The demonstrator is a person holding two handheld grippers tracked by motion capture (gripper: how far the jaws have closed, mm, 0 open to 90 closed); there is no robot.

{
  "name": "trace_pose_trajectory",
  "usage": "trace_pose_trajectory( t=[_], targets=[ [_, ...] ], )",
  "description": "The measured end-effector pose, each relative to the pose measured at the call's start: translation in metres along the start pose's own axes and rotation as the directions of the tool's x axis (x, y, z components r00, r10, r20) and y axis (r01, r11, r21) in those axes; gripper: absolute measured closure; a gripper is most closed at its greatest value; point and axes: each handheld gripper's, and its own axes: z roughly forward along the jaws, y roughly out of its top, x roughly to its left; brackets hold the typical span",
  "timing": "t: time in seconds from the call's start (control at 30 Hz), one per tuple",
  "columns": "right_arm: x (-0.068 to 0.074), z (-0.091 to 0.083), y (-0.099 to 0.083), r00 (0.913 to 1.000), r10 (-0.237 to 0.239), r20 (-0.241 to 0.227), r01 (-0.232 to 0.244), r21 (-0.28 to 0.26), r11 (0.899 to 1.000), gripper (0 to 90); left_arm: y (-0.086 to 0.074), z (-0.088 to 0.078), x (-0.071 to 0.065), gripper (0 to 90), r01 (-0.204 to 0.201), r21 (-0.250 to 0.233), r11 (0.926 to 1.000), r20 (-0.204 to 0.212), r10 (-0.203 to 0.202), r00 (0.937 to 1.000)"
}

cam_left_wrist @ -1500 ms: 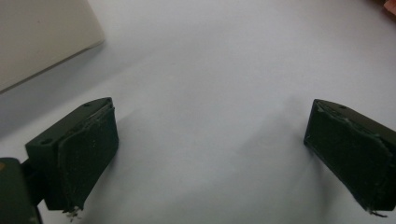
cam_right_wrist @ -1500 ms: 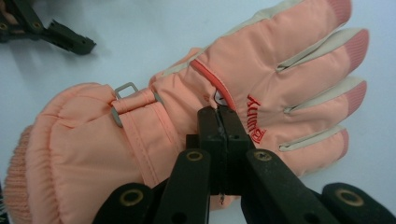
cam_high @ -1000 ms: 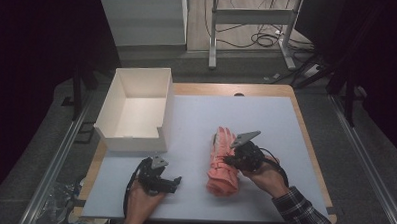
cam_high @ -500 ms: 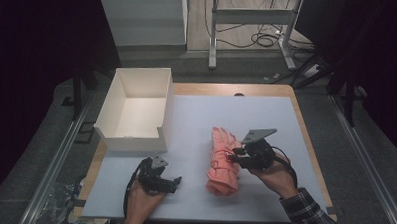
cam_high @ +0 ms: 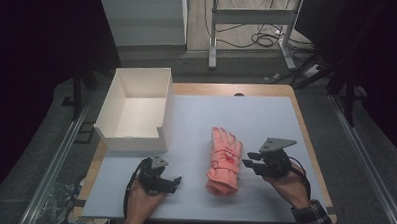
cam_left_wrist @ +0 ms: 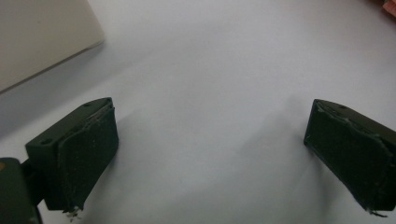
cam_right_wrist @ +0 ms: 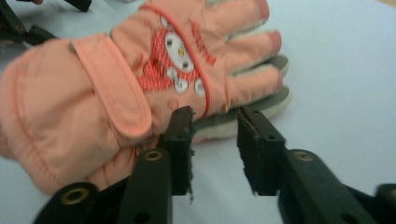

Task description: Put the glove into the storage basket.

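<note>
The salmon-pink padded fabric glove (cam_high: 225,161) lies flat on the white table sheet (cam_high: 266,119), to the right of the open white cardboard box (cam_high: 136,110). Its long axis runs away from the person: fingers point to the far edge, cuff nearest.

Judged soft, light and compressible (a second glove appears to lie beneath it); best taken at the thick cuff or wrist strap.

The right gripper (cam_right_wrist: 215,126) sits just beside the glove's edge; its jaws have just been opening and now stand partly open, holding nothing. The left gripper (cam_left_wrist: 210,140) rests wide open, empty, over bare sheet.
</note>
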Motion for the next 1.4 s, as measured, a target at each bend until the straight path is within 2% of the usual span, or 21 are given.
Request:
trace_pose_trajectory(
  t=[0.37,0.63,0.9,1.0,1.4],
  targets=[
    [0.011,0.009,-0.036,0.9993,0.021,-0.03,-0.02,0.015,1.0,87.7,0.0,0.0,0.0,2.8,-0.007,0.003,1.0,-0.001,0.007,1.0],
    [0.024,0.017,-0.051,0.9962,0.043,-0.075,-0.042,0.02,0.999,89.1,0.0,0.0,0.0,2.8,-0.008,0.002,1.0,-0.001,0.008,1.0],
    [0.039,0.027,-0.052,0.9926,0.028,-0.118,-0.026,0.024,0.999,89.1,0.0,0.0,0.0,2.8,-0.007,0.002,1.0,-0.001,0.007,1.0],
    [0.043,0.031,-0.05,0.9939,0.012,-0.11,-0.009,0.024,1.0,89.1,0.0,0.0,0.0,2.8,-0.008,0.002,1.0,-0.001,0.008,1.0],
    [0.054,0.044,-0.042,0.9895,-0.007,-0.144,0.01,0.018,1.0,89.0,0.0,0.0,0.0,2.8,-0.008,0.003,1.0,0.0,0.008,1.0]
  ],
)
